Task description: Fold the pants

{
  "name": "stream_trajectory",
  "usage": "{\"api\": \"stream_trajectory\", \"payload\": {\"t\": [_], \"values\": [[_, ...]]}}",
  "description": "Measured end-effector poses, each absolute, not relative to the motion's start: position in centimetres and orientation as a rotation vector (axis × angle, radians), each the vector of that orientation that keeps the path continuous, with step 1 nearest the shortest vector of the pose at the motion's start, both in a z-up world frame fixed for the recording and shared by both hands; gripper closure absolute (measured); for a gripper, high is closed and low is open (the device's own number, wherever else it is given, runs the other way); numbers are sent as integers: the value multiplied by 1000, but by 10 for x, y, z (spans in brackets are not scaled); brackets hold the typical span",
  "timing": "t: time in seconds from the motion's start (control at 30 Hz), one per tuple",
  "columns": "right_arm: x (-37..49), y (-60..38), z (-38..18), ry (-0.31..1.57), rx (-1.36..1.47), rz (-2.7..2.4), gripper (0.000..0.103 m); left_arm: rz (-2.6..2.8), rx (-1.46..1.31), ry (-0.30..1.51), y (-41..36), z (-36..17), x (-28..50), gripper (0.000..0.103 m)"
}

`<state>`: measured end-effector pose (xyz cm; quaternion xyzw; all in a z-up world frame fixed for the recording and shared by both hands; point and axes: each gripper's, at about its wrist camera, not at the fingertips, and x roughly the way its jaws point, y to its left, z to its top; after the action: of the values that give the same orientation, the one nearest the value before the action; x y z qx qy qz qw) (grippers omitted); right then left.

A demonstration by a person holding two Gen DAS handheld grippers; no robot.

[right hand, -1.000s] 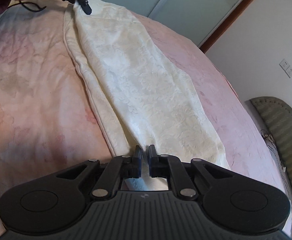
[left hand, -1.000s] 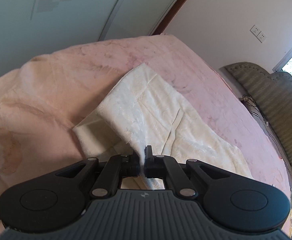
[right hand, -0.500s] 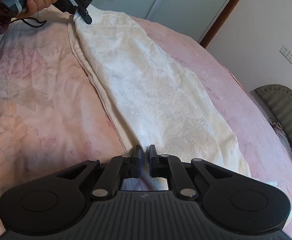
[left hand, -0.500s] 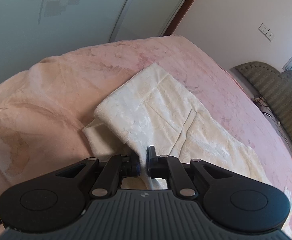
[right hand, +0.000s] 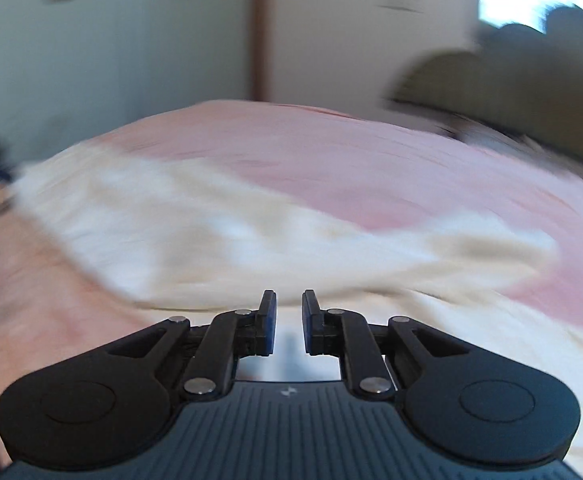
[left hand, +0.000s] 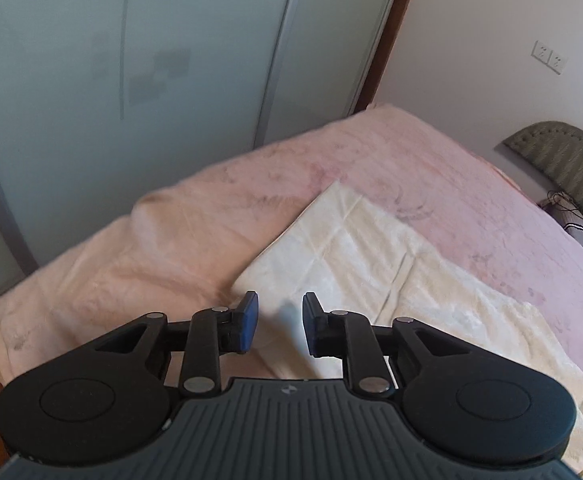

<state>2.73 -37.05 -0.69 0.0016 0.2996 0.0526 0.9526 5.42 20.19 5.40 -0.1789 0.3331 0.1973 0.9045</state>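
Both grippers have just let go: the left gripper (left hand: 279, 312) and right gripper (right hand: 288, 308) have been opening — jaws parted, nothing between them. The cream, damask-patterned pants (left hand: 371, 264) lie folded on the plush pink blanket (left hand: 171, 248) — the right view blurred.

The right wrist view is smeared by motion blur: the cream pants (right hand: 227, 236) show no seams or pattern, and their edges melt into the pink bedspread (right hand: 331, 152). In the left wrist view, the gripper body hides the pants' (left hand: 371, 264) near end, and their far length runs off the picture's lower right corner. The headboard (left hand: 563, 152) is cut by the right edge.
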Motion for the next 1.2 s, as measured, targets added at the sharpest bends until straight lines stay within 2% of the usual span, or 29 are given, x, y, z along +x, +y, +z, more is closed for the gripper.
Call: {"api": "stream_trajectory", "payload": {"t": [0.03,0.1,0.13,0.17,0.2,0.27,0.3,0.37,0.4,0.43,0.47,0.53,0.63,0.67,0.73,0.83,0.9,1.07,1.2], "values": [[32,-396,-9,613,16,9,87,385,-354,678,195,59,55,75],[42,-441,-13,608,9,-162,77,330,-329,665,179,66,59,75],[49,-467,-17,612,24,-251,59,299,-310,659,170,69,60,73],[56,-488,-20,626,58,-300,35,271,-290,653,161,72,62,73],[62,-510,-25,646,105,-340,30,239,-273,643,150,75,63,73],[68,-545,-35,654,208,-342,30,167,-228,627,130,79,67,66],[71,-559,-42,668,266,-323,32,128,-202,623,118,79,70,59],[79,-580,-55,690,380,-298,36,66,-165,626,97,78,75,55],[78,-584,-56,662,394,-283,42,32,-148,631,87,77,77,55],[78,-584,-56,662,421,-248,82,-6,-134,640,77,76,80,55],[78,-585,-55,656,433,-240,88,-43,-123,649,67,74,84,55],[78,-577,-51,660,335,-234,92,-131,-107,663,48,69,88,55],[81,-564,-44,658,200,-281,93,-269,-89,689,19,62,94,55],[84,-557,-43,662,121,-328,102,-329,-81,699,7,58,96,55],[91,-553,-45,687,34,-386,102,-424,-54,718,-16,51,96,54],[86,-549,-44,675,49,-439,101,-556,-27,742,-40,38,93,53],[70,-537,-35,627,102,-392,101,-625,3,756,-57,29,89,53],[59,-527,-51,721,248,-219,99,-746,66,796,-90,9,83,53],[65,-512,-23,652,199,-404,94,-795,98,826,-103,-4,80,53]]}}
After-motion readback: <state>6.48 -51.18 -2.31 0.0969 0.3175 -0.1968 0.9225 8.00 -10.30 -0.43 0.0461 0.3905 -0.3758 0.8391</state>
